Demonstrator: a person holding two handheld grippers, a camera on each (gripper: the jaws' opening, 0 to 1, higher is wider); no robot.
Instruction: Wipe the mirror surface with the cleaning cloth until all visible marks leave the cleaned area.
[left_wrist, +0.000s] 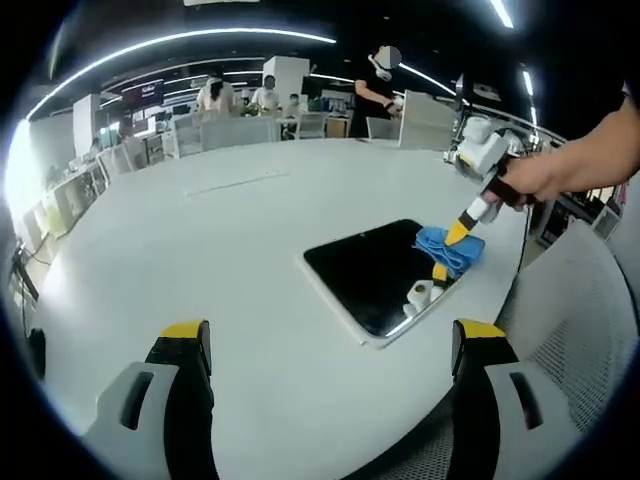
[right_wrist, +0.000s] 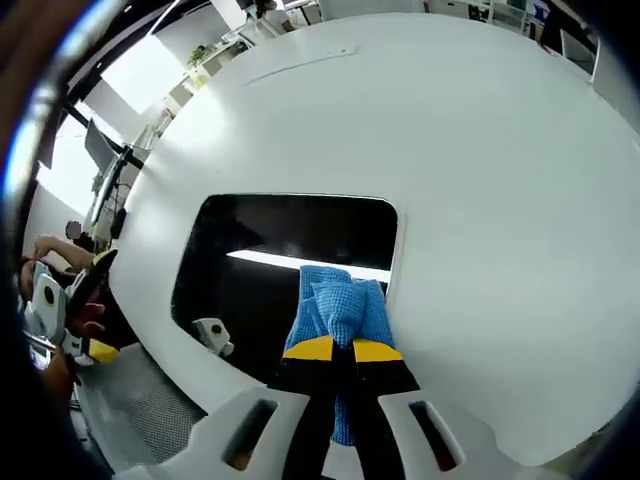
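I am in a big office. I see rows of desks (left_wrist: 120, 160) with chairs (left_wrist: 312, 124), people (left_wrist: 375, 92) working there, and long lights (left_wrist: 180, 42) on the dark ceiling.

Cloth (right_wrist: 338, 310) lower end hidden between the right gripper (right_wrist: 334, 349), mirror (right_wrist: 270, 250) marks perhaps too faint to tell

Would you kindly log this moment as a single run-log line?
right gripper: shut on blue woven cleaning cloth | cloth on dark rectangular mirror near one edge | left gripper: open, off mirror | round white table
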